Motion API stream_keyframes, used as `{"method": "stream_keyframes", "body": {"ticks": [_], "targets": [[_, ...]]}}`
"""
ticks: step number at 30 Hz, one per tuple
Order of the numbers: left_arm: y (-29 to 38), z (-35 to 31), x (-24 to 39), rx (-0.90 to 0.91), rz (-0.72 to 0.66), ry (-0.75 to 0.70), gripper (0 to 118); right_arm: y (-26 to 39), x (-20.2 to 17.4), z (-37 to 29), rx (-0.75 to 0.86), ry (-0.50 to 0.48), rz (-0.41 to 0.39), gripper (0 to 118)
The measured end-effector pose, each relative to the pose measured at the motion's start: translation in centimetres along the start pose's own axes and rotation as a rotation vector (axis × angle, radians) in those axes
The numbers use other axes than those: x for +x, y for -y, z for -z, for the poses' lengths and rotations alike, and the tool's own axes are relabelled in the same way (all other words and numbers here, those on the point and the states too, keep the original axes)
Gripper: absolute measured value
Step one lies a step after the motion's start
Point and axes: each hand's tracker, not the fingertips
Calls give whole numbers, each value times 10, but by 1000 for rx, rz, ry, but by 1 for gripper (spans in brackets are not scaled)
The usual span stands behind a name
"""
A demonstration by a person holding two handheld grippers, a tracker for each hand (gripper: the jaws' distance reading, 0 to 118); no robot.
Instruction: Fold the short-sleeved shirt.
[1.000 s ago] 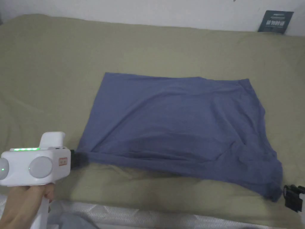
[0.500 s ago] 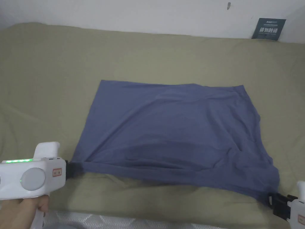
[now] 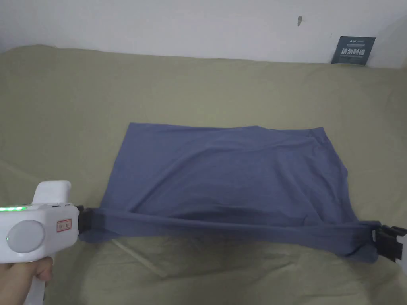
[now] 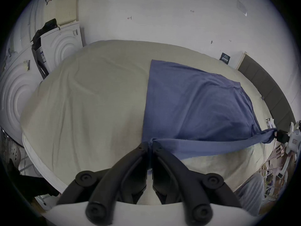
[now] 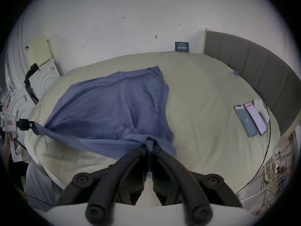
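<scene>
Presently, on the bed (image 3: 198,87) — one blue shirt (image 3: 226,166), already folded once into a broad rectangle, lying across the middle of the olive sheet, far edge flat, near edge lifted clear.

Left tool (image 3: 81,223): jaws closed down on the near left corner of the shirt, cloth bunched between them in the left gripper view (image 4: 150,144). Right tool (image 3: 377,240): likewise clamped on the near right corner, cloth gathered at its tips (image 5: 149,142).

Near edge: pulled taut between the two tools, a straight band off the sheet. Likely reason — tension flattens the wrinkles and keeps both layers aligned, so the edge can be carried over toward the far edge as one line.

Far edge: resting on the bed, probably serving as the anchor.

Also noted: two phones (image 5: 250,120) at the far right, well apart; dark sign (image 3: 353,50) against the wall.
</scene>
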Motion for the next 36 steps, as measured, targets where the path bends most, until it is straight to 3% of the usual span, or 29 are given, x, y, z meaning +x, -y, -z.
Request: {"method": "stream_keyframes", "body": {"ticks": [8, 17, 25, 26, 27, 28, 29, 36], "targets": [[-53, 44, 11, -6, 22, -15, 6, -58, -12, 55, -27, 31, -61, 9], [-67, 106, 16, -97, 10, -50, 6, -79, -17, 134, -121, 76, -136, 9], [-67, 128, 22, -132, 23, -70, 6, -78, -16, 163, -170, 90, -129, 10], [-66, 128, 22, -131, 23, -72, 18, -75, -15, 164, -176, 87, -132, 25], [-65, 127, 22, -127, 19, -76, 43, -73, -15, 163, -175, 88, -131, 55], [-65, 125, 21, -126, 21, -86, 80, -74, -13, 161, -174, 96, -129, 92], [-65, 123, 19, -130, 19, -97, 118, -74, -11, 157, -179, 102, -116, 114], [-57, 63, -2, -1, -29, -91, 109, -58, 4, 85, 1, 93, 16, 113]]}}
